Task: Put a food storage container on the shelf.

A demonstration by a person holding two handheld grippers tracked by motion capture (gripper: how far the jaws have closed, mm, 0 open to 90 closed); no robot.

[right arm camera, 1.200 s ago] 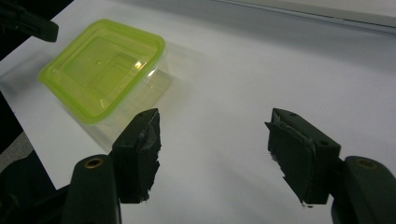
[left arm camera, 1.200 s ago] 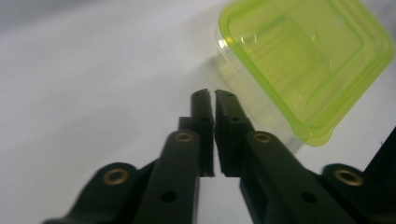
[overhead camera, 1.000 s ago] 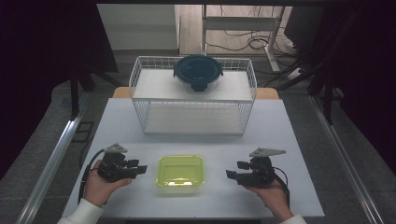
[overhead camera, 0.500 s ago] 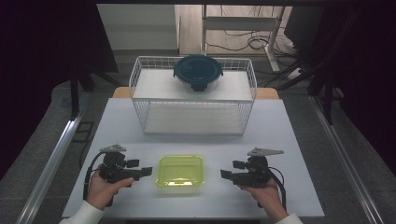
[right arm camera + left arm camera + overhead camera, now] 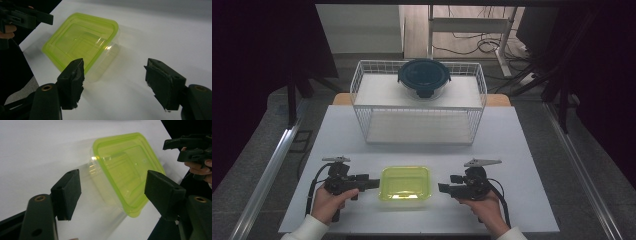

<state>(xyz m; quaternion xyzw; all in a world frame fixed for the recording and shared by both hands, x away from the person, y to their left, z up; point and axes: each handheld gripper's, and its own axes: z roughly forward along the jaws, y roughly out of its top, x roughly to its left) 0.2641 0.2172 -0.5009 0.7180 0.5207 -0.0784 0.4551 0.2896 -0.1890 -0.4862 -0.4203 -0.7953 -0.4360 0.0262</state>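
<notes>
A clear tub with a yellow-green lid (image 5: 406,182) lies flat near the front of the white table (image 5: 522,150). My left gripper (image 5: 373,183) is just left of it, open, jaws pointing at its left side. In the left gripper view the tub (image 5: 125,167) sits ahead between the open pads (image 5: 67,191), untouched. My right gripper (image 5: 443,188) is open just right of the tub. In the right gripper view the tub (image 5: 81,42) lies ahead and to the left, beside the left pad (image 5: 73,77).
A white wire rack (image 5: 419,107) stands at the back middle of the table. A dark round lidded container (image 5: 424,76) rests on top of it. A metal rail (image 5: 272,165) runs along the left of the table.
Both grippers have slid a little inward toward the tub, the left one rightward and the right one leftward. The tub has not moved.
</notes>
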